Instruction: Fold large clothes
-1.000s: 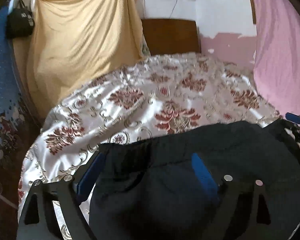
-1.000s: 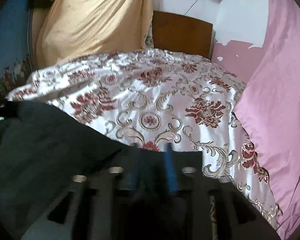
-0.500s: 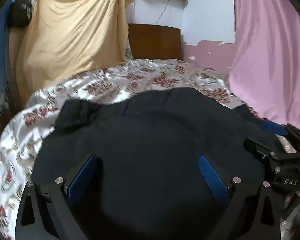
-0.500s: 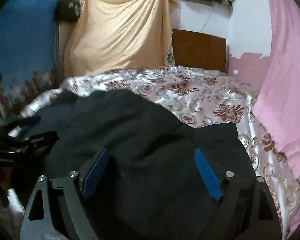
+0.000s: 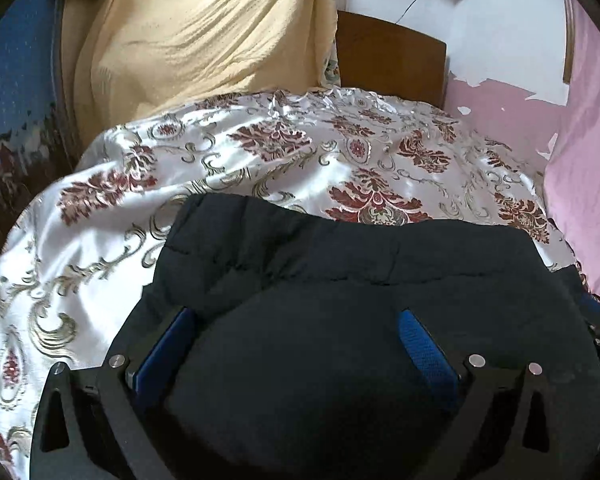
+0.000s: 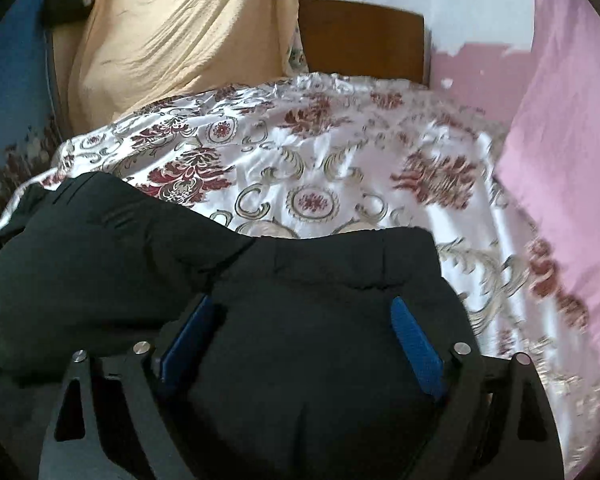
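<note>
A dark quilted garment (image 5: 340, 280) is lying on the bed, bulging up between the spread-wide fingers of the left gripper (image 5: 296, 344) and the right gripper (image 6: 304, 332); neither is pinching it. Both are pointing toward 12 o'clock, blue pads (image 5: 424, 348) showing. The glossy floral bedspread (image 5: 260, 160) is stretching beyond. At 3 o'clock, a gripper body is sitting cut off. The right view is blurring at 3 o'clock.

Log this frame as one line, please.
phase: mid-fold | left gripper: open over dark garment | right gripper: open over same garment | surface: floral bedspread
</note>
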Available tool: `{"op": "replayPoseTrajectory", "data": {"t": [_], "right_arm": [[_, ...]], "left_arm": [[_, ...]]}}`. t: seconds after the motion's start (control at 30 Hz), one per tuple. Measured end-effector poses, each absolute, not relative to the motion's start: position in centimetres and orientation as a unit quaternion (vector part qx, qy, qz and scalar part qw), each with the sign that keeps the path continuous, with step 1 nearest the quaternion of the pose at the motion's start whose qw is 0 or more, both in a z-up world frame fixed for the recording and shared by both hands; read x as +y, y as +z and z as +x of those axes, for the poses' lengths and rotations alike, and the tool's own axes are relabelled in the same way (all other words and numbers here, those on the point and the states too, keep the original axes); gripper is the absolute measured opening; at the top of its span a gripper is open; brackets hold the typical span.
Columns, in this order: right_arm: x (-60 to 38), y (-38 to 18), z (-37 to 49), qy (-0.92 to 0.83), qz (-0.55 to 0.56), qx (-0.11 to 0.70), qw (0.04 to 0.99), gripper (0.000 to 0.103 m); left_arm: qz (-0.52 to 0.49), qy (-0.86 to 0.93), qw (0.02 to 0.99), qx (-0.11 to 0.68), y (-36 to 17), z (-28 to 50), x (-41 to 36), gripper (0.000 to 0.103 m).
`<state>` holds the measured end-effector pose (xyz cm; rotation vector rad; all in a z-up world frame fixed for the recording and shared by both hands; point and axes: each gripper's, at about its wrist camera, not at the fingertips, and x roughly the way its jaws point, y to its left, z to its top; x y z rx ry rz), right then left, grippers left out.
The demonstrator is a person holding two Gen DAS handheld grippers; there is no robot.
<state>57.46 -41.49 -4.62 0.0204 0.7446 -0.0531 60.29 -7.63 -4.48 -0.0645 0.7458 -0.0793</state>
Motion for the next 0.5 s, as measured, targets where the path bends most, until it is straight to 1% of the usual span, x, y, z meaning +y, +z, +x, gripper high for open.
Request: {"op": "replayPoseTrajectory", "data": {"t": [0.07, 0.27, 0.5], "right_arm": [[-41.5, -5.4, 57.7, -0.02, 0.017, 0.362, 0.932, 0.09], [-42.5, -7.5, 58.5, -0.001, 0.066, 0.363, 0.929, 0.093], [-42.9, -8.7, 58.8, 0.01, 0.094, 0.357, 0.929, 0.095]], "left_arm": [[-0.034, -0.043, 0.928, 0.369, -4.9, 60.8, -7.7, 0.103], [-0.077, -0.062, 0.928, 0.358, -6.1, 61.3, -7.0, 0.103], [-0.094, -0.065, 0.932, 0.344, -6.8, 61.4, -6.9, 0.103]]}}
